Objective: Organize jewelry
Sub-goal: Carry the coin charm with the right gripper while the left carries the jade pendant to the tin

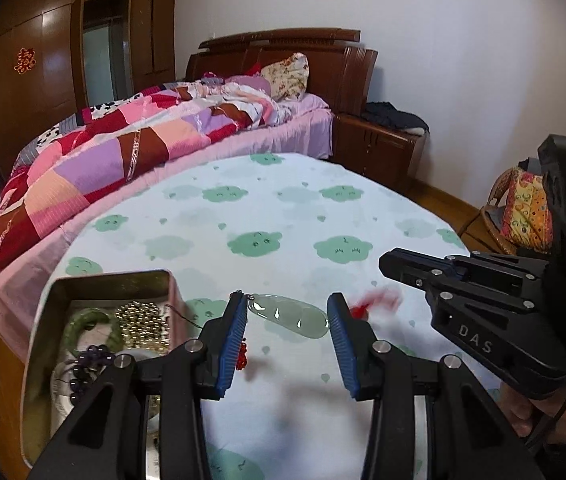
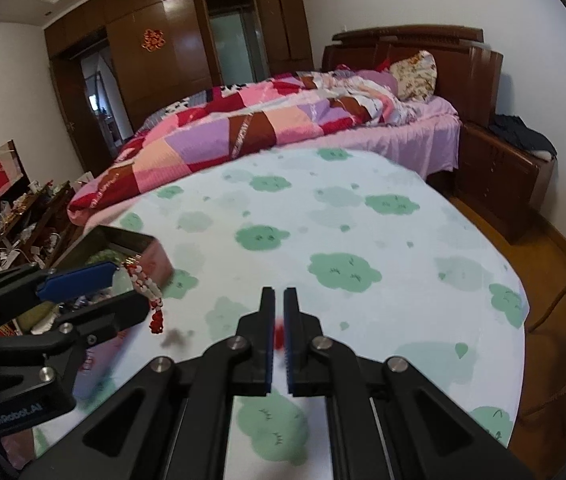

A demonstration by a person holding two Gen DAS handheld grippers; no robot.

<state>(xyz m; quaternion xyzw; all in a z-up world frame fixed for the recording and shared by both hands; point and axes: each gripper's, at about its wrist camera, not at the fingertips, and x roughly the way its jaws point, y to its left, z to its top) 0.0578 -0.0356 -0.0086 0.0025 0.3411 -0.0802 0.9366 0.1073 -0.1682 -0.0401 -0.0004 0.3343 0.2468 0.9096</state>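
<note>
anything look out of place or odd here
Yes: the pale green translucent oval pendant is not in the open metal tin with the other jewelry. It spans the left gripper pads, while a blurred red cord is pinched in the shut right gripper.

A bench (image 1: 283,216) covered with a pale cloth (image 2: 363,216) printed with green cloud shapes carries the things. A metal tin (image 1: 83,280) rests on the cloth at its left edge, open-topped, with beads and a green bangle inside. The cloth around it looks bare, apart from blurred shadows.
</note>
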